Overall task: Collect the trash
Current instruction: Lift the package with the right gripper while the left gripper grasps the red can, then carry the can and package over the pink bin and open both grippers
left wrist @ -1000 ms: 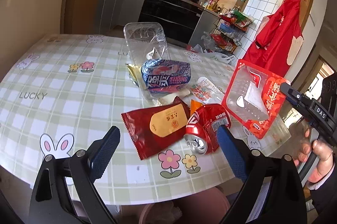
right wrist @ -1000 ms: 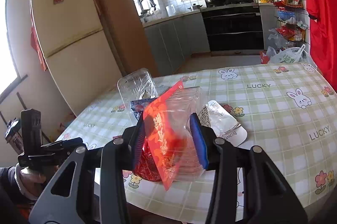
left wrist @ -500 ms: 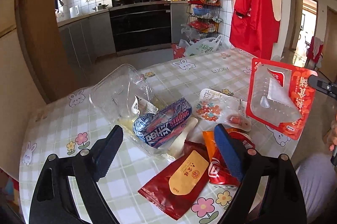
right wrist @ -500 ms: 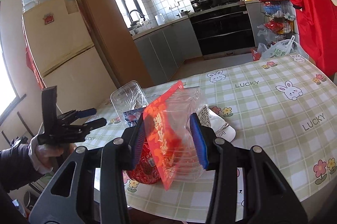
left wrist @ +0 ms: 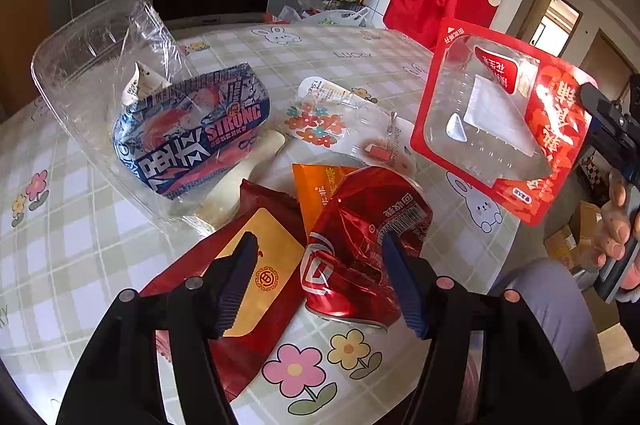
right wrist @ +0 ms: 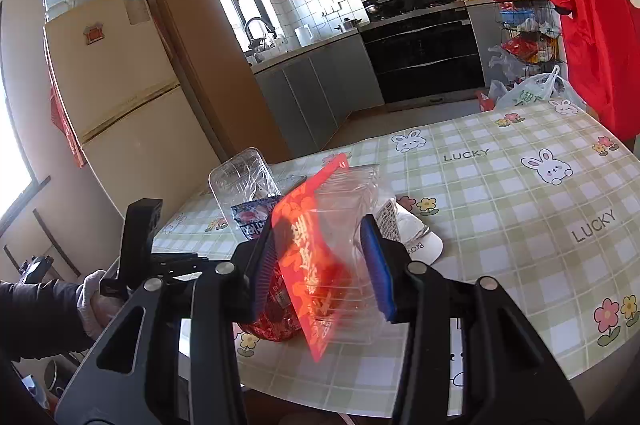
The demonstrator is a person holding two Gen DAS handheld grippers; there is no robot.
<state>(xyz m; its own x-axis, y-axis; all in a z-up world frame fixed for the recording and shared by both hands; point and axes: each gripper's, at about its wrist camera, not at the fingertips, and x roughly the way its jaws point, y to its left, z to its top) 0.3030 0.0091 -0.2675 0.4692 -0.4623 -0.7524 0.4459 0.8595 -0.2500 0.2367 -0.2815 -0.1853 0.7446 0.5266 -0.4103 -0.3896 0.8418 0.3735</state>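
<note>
My left claw [left wrist: 320, 277] is wide open low in the left wrist view. It has nothing in it. A crushed red can [left wrist: 360, 245] lies on the bench [left wrist: 80, 233] between its two blue fingers [left wrist: 236, 281]. I cannot tell if the fingers touch the can.

My right claw [right wrist: 320, 265] is closed on a clear tray with a red label [right wrist: 320, 249]. I hold the tray up on its edge, above the bench near its front rim. In the left wrist view that tray [left wrist: 500, 129] shows at the right side of the frame, lifted off the bench.

More trash lies on the bench. A dark red wrapper with a gold patch [left wrist: 256, 273] sits under my left finger, low in the frame. An orange wrapper [left wrist: 316, 189] pokes out from behind the can. A blue wrapper that says STRONG [left wrist: 192, 133] lies in the middle left, and it leans in a big clear box [left wrist: 96, 61] at the upper left. A clear bag with flowers on it [left wrist: 332, 125] is in the middle, just behind the can.

The bench has a green checked cloth with bunnies and flowers.
</note>
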